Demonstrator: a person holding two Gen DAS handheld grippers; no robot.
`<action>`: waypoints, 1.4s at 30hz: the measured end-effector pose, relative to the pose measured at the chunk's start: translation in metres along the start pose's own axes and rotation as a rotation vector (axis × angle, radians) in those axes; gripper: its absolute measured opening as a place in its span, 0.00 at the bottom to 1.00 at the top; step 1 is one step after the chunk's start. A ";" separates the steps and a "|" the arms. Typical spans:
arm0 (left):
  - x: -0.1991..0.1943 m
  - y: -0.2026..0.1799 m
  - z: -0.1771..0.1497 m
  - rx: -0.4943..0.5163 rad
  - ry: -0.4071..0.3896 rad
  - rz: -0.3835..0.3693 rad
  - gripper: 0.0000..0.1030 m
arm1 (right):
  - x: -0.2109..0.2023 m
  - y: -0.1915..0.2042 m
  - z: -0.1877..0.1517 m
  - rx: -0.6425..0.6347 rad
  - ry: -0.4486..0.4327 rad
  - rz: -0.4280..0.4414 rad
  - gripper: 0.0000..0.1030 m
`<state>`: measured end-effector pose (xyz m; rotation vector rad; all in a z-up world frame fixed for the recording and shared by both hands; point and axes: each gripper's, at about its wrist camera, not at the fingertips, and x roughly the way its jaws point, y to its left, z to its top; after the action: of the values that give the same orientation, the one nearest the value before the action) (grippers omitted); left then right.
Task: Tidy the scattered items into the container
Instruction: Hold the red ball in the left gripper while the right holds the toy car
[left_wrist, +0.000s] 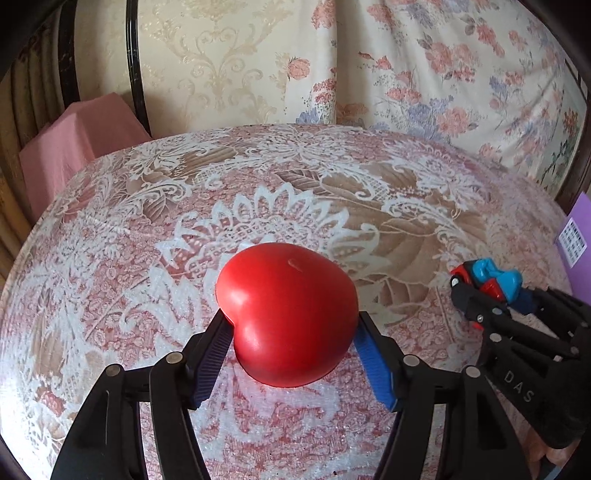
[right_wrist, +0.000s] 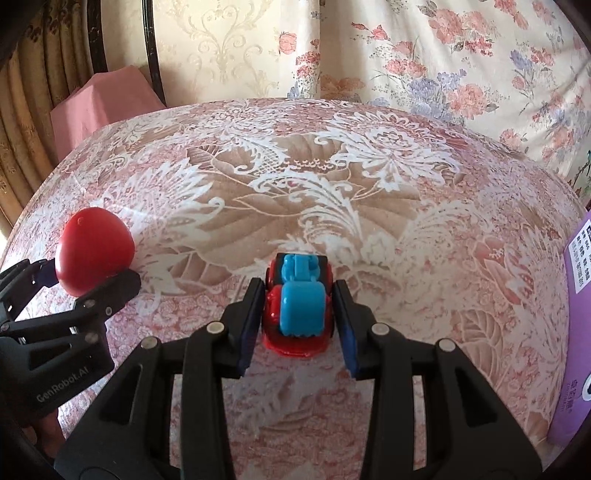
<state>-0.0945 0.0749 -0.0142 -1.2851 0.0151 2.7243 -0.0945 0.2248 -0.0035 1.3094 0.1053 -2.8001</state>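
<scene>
Your left gripper (left_wrist: 291, 325) angles down clamping one red heart (left_wrist: 288, 317), right gripper (right_wrist: 300, 295) angled down pinching one toy car (right_wrist: 299, 306)

Glossy red heart (left_wrist: 290, 317) sat over the lacy worktop (left_wrist: 258, 177), point toward the camera. Little red-and-blue toy car (right_wrist: 298, 306) was upright, off to its right.

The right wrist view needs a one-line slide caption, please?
Right gripper clamps a red-and-blue toy car above the patterned tablecloth.

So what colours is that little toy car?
Red body with a light-blue top; the car shows best in the right wrist view.
</scene>
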 end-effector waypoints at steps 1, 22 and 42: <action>0.000 0.001 0.000 -0.003 -0.001 0.003 0.62 | 0.000 0.000 0.000 0.000 0.000 -0.001 0.40; 0.000 -0.002 -0.001 0.009 -0.001 0.032 0.59 | 0.000 0.001 0.000 0.000 -0.001 -0.003 0.39; 0.000 -0.001 -0.001 0.009 -0.001 0.030 0.59 | 0.000 0.001 -0.001 0.000 -0.002 -0.002 0.39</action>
<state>-0.0940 0.0756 -0.0150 -1.2915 0.0470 2.7471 -0.0938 0.2236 -0.0037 1.3077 0.1070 -2.8024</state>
